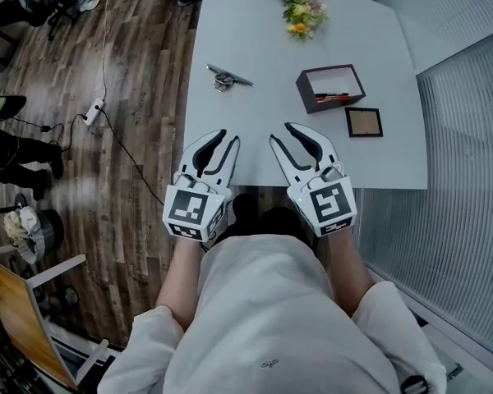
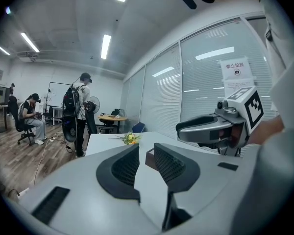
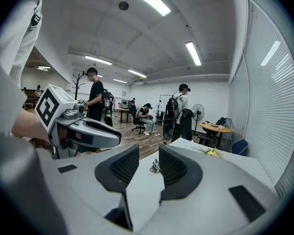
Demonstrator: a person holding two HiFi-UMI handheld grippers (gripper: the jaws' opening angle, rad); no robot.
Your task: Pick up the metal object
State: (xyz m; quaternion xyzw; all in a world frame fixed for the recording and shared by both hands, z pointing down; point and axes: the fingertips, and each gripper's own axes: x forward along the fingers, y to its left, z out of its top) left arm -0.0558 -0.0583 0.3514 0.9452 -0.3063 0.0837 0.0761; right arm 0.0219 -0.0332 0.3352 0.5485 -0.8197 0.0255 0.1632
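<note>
Head view: the small silvery metal object point(image 1: 228, 78) lay on the white table point(image 1: 230, 23), towards its left side, well ahead of both claws. The left gripper point(image 1: 230, 136) and right gripper point(image 1: 281, 132) were at the near edge.
Left gripper view: the left gripper point(image 2: 146, 147) had its jaws a bit apart, nothing between them.
Right gripper view: the right gripper point(image 3: 148, 148) was parted too and empty. The metal object point(image 3: 155, 167) showed through the gap, further along the table.

The metal object point(image 1: 228, 78) — a thin silver bar on a small round base — lies on the white table point(image 1: 255, 130).
</note>
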